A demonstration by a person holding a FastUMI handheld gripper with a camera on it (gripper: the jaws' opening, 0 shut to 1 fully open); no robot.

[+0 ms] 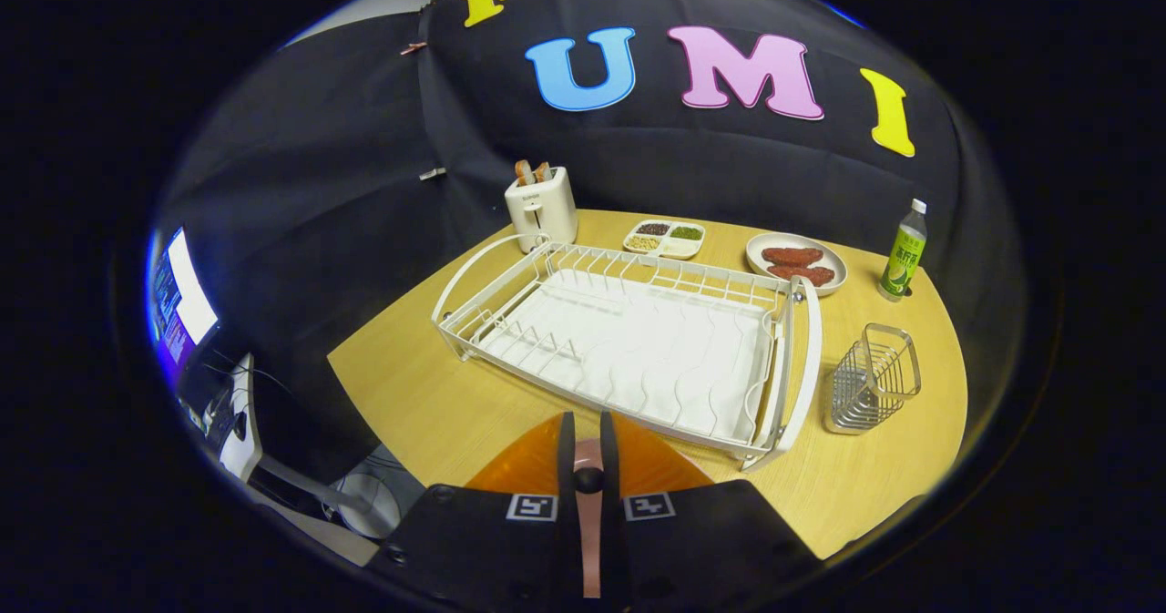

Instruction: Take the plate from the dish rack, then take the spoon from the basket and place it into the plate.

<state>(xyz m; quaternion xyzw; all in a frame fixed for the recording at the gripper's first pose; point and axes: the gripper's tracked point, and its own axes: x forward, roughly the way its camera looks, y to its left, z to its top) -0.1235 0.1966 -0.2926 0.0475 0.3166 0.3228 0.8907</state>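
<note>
My gripper (588, 431) is shut on a pink spoon (590, 540), whose handle runs between the two fingers. Directly beneath the fingertips lies an orange plate (524, 472), flat on the wooden table just in front of the dish rack. The spoon's far end hangs over the plate; whether it touches the plate I cannot tell. The white dish rack (806, 358) stands beyond the fingers with nothing in it. A wire basket (873, 378) stands to the right of the rack and looks empty.
Behind the rack are a white toaster (541, 208), a divided dish of beans (665, 238) and a plate of meat patties (756, 247). A green bottle (903, 253) stands at the far right. Off the table's left edge is a lit screen (182, 294).
</note>
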